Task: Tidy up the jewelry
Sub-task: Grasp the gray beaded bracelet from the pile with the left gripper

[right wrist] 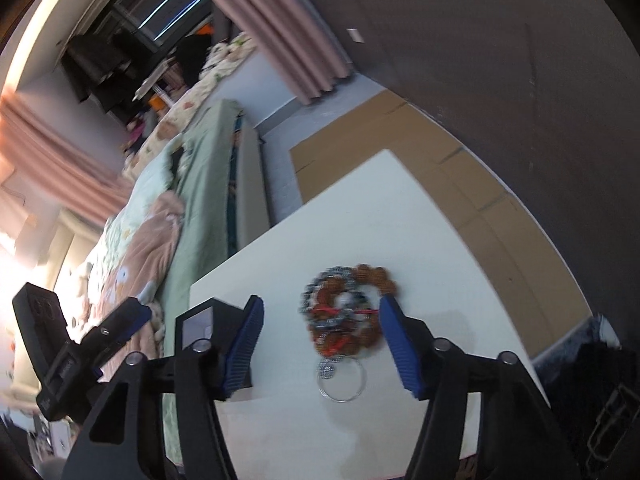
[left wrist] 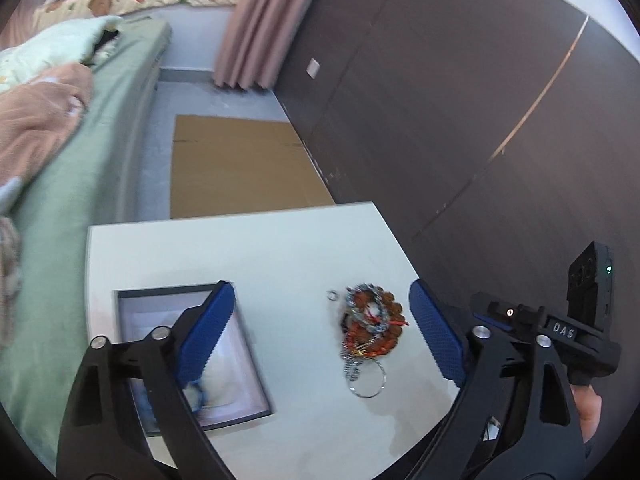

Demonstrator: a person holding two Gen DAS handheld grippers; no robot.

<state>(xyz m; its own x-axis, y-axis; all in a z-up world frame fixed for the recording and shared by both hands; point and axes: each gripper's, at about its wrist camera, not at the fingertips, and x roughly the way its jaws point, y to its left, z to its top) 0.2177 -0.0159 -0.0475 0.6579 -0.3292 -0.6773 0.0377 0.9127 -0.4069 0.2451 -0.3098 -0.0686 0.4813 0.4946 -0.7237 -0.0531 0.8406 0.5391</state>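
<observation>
Bed (left wrist: 80,184): at far left we list green sheet and crumpled blankets, hard beside the desk.
Desk (left wrist: 256,248): white top; we count on it a box, a loose ring and a jewelry heap.
Box (left wrist: 244,364): open, dark-rimmed, pale lining, on the desk's left half; something bluish lies inside, too blurred for us to name.
Left gripper (left wrist: 320,328): released, jaws wide, nothing between the pads; it hangs over the stretch between box and heap.
Ring (left wrist: 332,295): small, silver, just beside the heap's upper left, apart from it.
Heap (left wrist: 370,320): brown bead bracelets, silver chains and red cord in one tangle, with a wire hoop (left wrist: 366,384) trailing toward us; right of the box, well apart from it.
Right gripper (right wrist: 320,344): released, jaws half-spread either side of the heap, pads not pressing that we can see.
Risk, tangle: we judge a pinch on one strand would drag the whole knot, chains snagging beads.
Risk, spill: a lifted clump could shed pieces short of the box.
Risk, ring: a sweeping jaw might flick it off the desk edge.
Risk, blur: both views smear, so our aim is unsure.
</observation>
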